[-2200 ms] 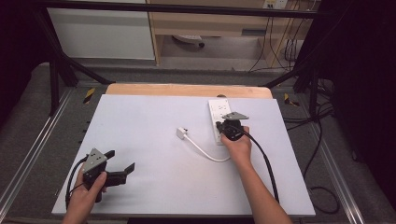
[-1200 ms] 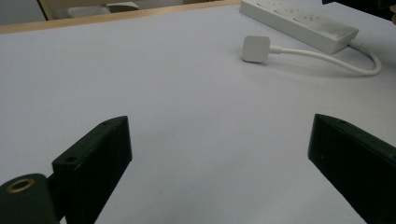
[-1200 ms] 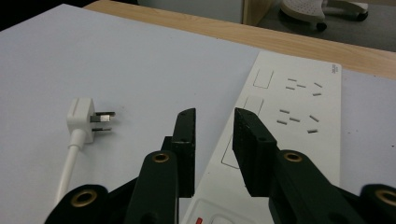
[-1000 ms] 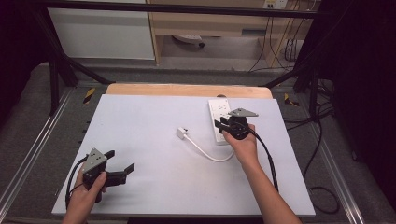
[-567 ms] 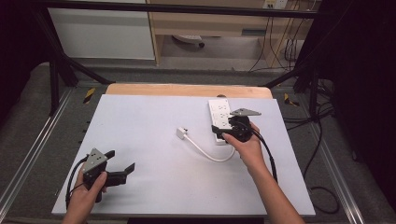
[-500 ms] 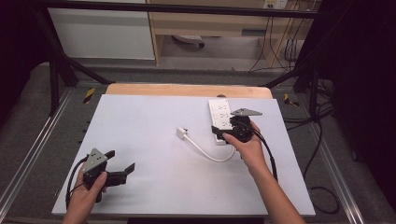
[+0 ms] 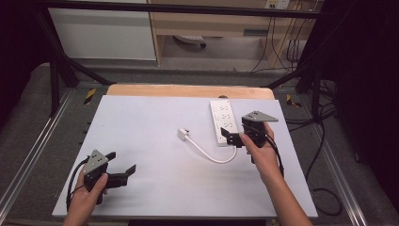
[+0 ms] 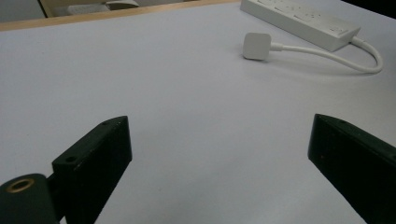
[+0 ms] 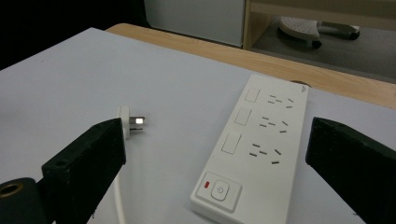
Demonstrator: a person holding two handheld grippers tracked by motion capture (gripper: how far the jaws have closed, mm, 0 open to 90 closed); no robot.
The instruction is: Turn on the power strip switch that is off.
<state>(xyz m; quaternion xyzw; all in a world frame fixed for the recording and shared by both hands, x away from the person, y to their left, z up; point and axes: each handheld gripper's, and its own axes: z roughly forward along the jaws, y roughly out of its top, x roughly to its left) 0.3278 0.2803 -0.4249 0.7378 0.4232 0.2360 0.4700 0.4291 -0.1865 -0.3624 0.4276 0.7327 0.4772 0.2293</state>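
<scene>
A: Right hand-held gripper [image 7: 235,136]?
B: Right of centre in the high view, just beside the near end of the white power strip [image 7: 223,121]. Jaws have just been opening; spread wide, nothing between them.
A: Its plug [image 7: 182,134]?
B: On the table [image 7: 141,122], left of the strip, cord looping back.
A: Left hand-held gripper [image 7: 123,164]?
B: Lower left, released, empty.

In the high view the right gripper [image 7: 234,137] is covering the near end of the power strip [image 7: 222,121]. In the right gripper view the bottom edge is cutting off the cable [image 9: 119,201], and 1 jaw is hiding part of the plug [image 9: 130,122]. In the left gripper view the top edge is cropping the power strip's far end.
</scene>
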